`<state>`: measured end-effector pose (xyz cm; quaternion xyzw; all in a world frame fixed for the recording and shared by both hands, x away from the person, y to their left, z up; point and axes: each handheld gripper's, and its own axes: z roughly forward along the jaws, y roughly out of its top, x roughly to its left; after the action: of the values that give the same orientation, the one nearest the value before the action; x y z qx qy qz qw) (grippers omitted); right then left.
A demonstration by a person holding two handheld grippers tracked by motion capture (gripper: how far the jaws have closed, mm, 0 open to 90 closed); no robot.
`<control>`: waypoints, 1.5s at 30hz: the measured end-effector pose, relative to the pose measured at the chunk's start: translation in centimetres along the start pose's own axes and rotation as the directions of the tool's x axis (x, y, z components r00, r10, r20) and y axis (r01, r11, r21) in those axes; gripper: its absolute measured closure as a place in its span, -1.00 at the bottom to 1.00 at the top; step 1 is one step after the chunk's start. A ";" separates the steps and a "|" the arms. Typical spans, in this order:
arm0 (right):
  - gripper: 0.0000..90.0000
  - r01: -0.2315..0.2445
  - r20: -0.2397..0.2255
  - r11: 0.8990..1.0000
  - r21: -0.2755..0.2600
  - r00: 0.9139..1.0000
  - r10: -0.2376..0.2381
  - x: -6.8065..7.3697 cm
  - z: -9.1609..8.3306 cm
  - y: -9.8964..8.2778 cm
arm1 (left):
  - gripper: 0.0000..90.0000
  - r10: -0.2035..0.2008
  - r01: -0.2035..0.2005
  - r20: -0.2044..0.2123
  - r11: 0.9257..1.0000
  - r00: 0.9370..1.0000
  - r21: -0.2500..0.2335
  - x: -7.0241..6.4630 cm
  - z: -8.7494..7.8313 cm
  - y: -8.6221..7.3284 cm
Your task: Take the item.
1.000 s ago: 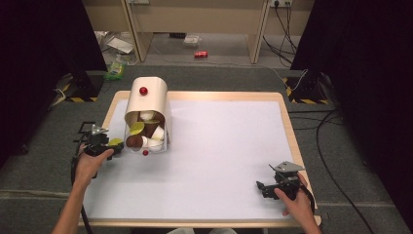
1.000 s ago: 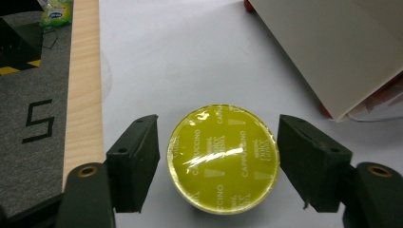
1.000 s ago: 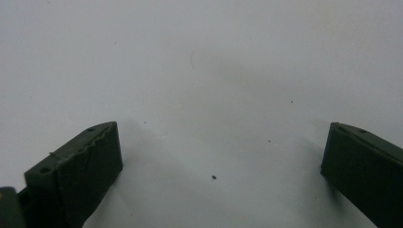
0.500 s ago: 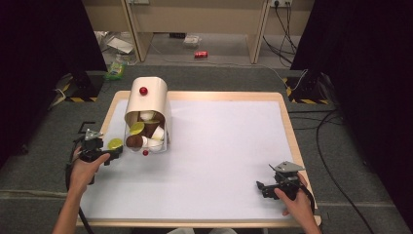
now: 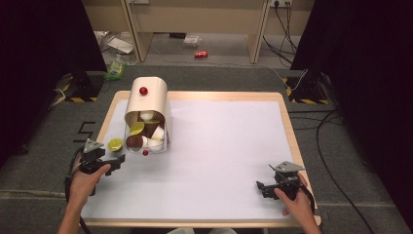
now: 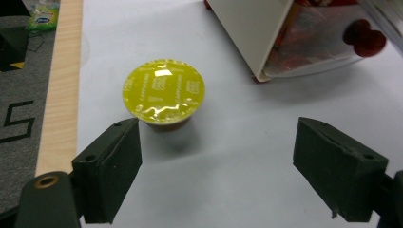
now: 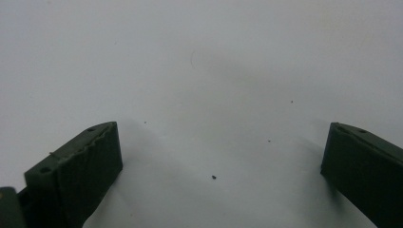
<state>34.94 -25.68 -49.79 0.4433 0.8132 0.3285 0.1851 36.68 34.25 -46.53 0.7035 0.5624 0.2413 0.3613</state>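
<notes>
A white-topped table (image 5: 229, 146) with a pale wooden rim stands on grey carpet (image 5: 44, 165). Black curtains (image 5: 44, 44) flank it; beyond, wooden desk legs (image 5: 256, 29), cables (image 5: 287, 19), a red can (image 5: 200, 54).

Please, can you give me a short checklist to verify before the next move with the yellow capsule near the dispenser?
1. Yellow capsule stands upright on the table, foil lid up: ok.
2. Left gripper jaws have just been opening, free of the capsule, nothing between them: ok.
3. Capsule apart from the dispenser: ok.
4. Right gripper open over bare table, holding nothing: ok.
5. Small red piece in front of the dispenser, loose or attached: cannot tell.
</notes>
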 end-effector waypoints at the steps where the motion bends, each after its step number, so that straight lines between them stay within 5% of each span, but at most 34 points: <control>1: -1.00 0.000 0.000 1.000 0.000 1.000 0.000 0.0 0.0 0.0 | -0.64 0.001 -0.001 0.003 1.000 1.000 -0.001 -0.2 -0.1 -0.1; 13: -1.00 0.000 0.000 1.000 0.000 1.000 0.000 0.0 0.0 0.0 | -0.64 0.025 -0.024 0.026 1.000 0.999 -0.014 -2.3 -0.9 -2.1; 45: -1.00 0.000 0.000 1.000 0.000 1.000 0.000 0.0 0.0 0.0 | -0.65 0.082 -0.083 0.060 0.996 0.995 0.013 -5.0 -2.4 -6.5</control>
<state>34.94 -25.68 -49.79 0.4433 0.8132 0.3285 0.1852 29.65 30.73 -49.72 0.7359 0.5237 0.2308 0.3620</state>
